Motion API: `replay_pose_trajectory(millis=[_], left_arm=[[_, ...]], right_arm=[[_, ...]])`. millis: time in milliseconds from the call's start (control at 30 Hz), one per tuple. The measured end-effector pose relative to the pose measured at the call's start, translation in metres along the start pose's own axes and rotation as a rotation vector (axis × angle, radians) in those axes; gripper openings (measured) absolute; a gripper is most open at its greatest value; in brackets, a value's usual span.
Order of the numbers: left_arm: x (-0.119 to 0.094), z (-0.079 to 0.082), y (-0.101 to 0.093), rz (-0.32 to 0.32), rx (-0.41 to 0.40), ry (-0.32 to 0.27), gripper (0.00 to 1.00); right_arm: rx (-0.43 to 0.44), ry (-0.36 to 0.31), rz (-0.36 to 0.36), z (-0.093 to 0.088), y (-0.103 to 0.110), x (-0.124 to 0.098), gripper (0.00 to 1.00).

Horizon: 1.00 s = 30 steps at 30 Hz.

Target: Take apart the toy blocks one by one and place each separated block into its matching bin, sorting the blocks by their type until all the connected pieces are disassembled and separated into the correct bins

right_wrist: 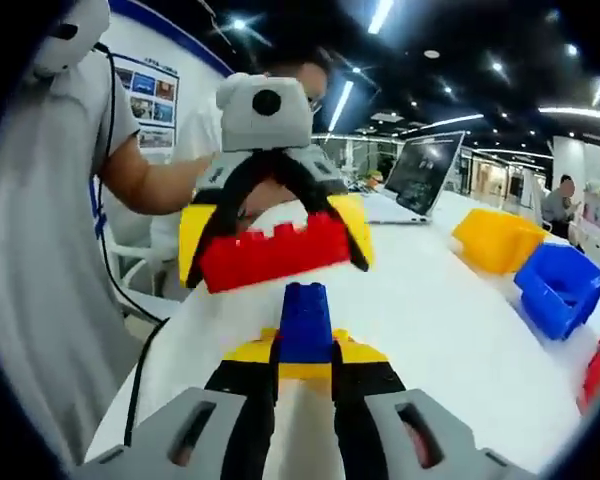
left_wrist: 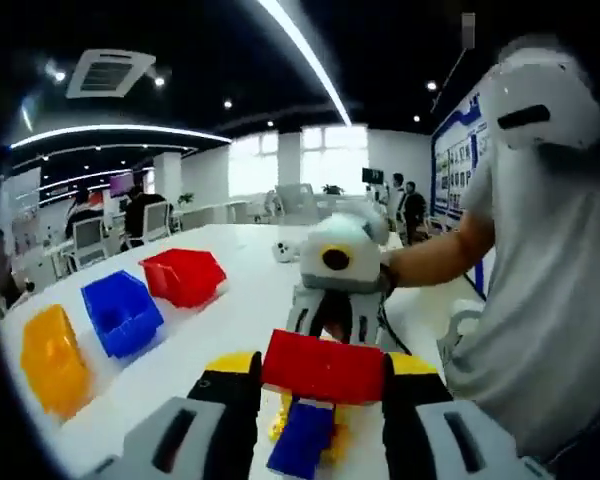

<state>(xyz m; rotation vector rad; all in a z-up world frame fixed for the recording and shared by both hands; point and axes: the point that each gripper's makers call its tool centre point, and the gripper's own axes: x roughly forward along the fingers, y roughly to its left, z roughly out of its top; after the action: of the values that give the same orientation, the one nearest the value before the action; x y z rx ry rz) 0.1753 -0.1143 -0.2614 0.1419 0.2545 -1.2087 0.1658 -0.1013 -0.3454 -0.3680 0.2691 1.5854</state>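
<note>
So here we've got both grippers up over the white counter [left_wrist: 230, 310], facing each other with the block stack between them. In the left gripper view our left gripper [left_wrist: 320, 385] is clamped on the red block [left_wrist: 322, 367], jaws snug on both of its ends, and the blue block [left_wrist: 302, 438] hangs right below it with a bit of yellow block [left_wrist: 278, 425] peeking out beside the blue one. The right gripper [left_wrist: 332, 318] comes in from across the counter, just behind the red block, with a person's bare arm [left_wrist: 435, 255] and grey shirt behind it.

Flip to the right gripper view and it's the mirror story: our right gripper [right_wrist: 305, 378] is closed narrow on the blue block [right_wrist: 306, 322], which sticks up between the jaws, with the yellow block [right_wrist: 355, 352] sitting crosswise right at the jaw tips. The left gripper [right_wrist: 275, 250] is across from us holding the red block [right_wrist: 273, 252] by its ends. From this side the red block looks slightly apart from the top of the blue one, but we can't tell for sure if they're touching.

The bins sit on the counter well away from the blocks: yellow bin [left_wrist: 52, 360], blue bin [left_wrist: 123, 312] and red bin [left_wrist: 184, 275] in a row. In the right gripper view the yellow bin [right_wrist: 497, 240] and blue bin [right_wrist: 560, 288] show up too, and there's a laptop [right_wrist: 415, 180] open further back on the counter
</note>
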Motion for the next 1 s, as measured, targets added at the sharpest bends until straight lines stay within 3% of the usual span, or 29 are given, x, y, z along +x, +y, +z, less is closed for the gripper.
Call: replay_pose_trajectory(millis=[200, 333, 467, 600, 733, 800, 867, 1000], left_arm=[[0.019, 0.062, 0.066, 0.246, -0.058, -0.22, 0.49], [0.06, 0.095, 0.077, 0.249, -0.069, -0.306, 0.49], [0.119, 0.119, 0.102, 0.295, -0.032, -0.306, 0.49], [0.171, 0.12, 0.139, 0.371, -0.083, -0.265, 0.49], [0.207, 0.098, 0.209, 0.521, -0.133, -0.158, 0.49], [0.215, 0.091, 0.234, 0.57, -0.228, -0.163, 0.49], [0.222, 0.088, 0.249, 0.577, -0.309, -0.185, 0.49], [0.223, 0.085, 0.261, 0.595, -0.256, -0.141, 0.49]], right_arm=[[0.053, 0.007, -0.135, -0.016, -0.008, -0.035, 0.22], [0.087, -0.001, -0.178, -0.025, -0.005, -0.054, 0.22], [0.108, 0.004, -0.228, -0.03, 0.002, -0.069, 0.22], [0.126, 0.008, -0.255, -0.033, 0.007, -0.078, 0.22], [0.154, 0.003, -0.281, -0.037, 0.006, -0.087, 0.22], [0.167, -0.015, -0.279, -0.037, 0.005, -0.089, 0.22], [0.187, -0.03, -0.279, -0.037, 0.003, -0.092, 0.22], [0.161, -0.006, -0.297, -0.04, 0.001, -0.098, 0.22]])
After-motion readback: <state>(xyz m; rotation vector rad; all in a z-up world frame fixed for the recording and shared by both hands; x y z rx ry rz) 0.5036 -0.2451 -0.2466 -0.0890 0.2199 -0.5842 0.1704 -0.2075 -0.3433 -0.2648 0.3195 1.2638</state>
